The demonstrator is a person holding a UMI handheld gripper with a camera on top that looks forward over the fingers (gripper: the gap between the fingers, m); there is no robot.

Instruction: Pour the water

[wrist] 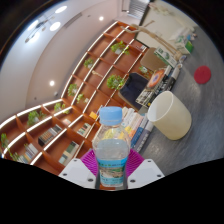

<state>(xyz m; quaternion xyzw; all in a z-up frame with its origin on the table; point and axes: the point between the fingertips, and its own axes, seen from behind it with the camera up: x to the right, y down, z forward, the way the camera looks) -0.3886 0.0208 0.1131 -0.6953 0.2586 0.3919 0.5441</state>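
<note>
One water bottle (113, 150) clamped upright between gripper (112, 166) pads, cap still on — cream cup (170, 114) lies ahead and to the right, mouth tilted — pour must swing that way.

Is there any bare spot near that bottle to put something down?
None that shows. The gripper holds the water bottle up between its fingers, the cream cup just beyond it. Behind them stand crowded shelves; no bare tabletop is in view.

support: wooden shelves (85, 95) | on them: green plants (117, 82)
</note>
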